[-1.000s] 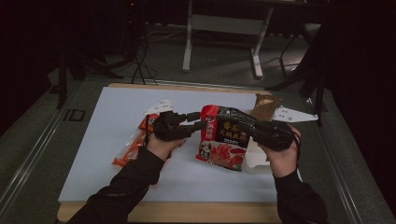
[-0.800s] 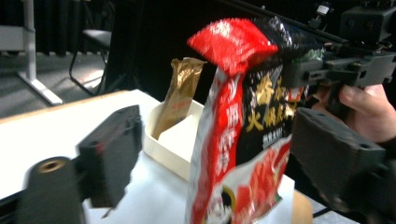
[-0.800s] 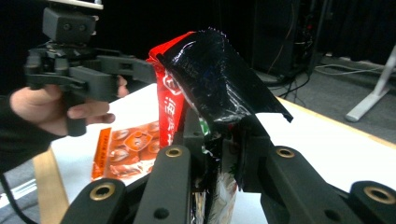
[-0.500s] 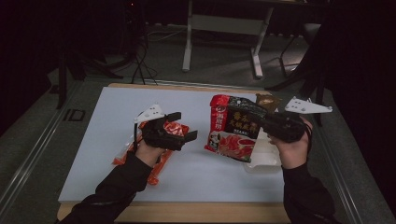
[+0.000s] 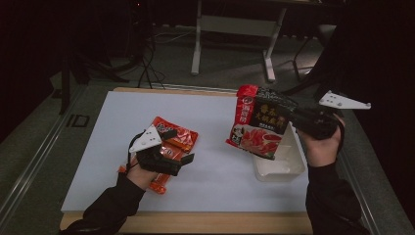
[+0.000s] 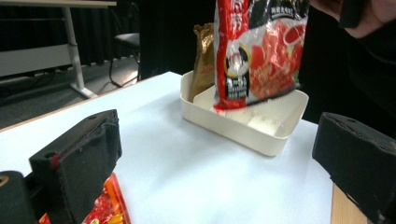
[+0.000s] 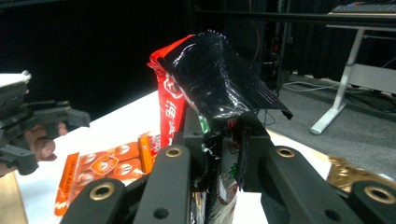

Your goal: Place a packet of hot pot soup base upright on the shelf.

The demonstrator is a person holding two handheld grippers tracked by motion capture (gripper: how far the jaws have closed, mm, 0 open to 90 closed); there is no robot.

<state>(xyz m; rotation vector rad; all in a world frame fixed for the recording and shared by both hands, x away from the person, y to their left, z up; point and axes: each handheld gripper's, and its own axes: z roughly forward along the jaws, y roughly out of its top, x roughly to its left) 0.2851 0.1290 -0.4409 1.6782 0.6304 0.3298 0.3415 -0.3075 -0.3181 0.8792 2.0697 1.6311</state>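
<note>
My right gripper (image 5: 293,113) is shut on the edge of a red and black snack packet (image 5: 260,122), which hangs above a cream plastic tray (image 5: 281,169) at the table's right. The right gripper view has that packet (image 7: 210,93) pinched between the jaws. The packet (image 6: 259,51) dangles over the tray (image 6: 247,126) in the left gripper view. My left gripper (image 5: 182,146) stands open over an orange packet (image 5: 171,142) lying flat on the white board (image 5: 220,161), with nothing between its jaws. That orange packet (image 7: 107,165) also lies on the board in the right gripper view.
A gold foil packet (image 6: 204,56) leans at the tray's far end. The board's wooden front edge (image 5: 195,223) runs along the bottom. Desk legs (image 5: 198,44) and cables stand on the floor beyond the table. A dark chair (image 5: 328,63) is at the back right.
My right gripper has lifted the red and black packet up and to the right, over the tray. My left gripper let go of it, drew back left and now hovers open over the orange packet.
</note>
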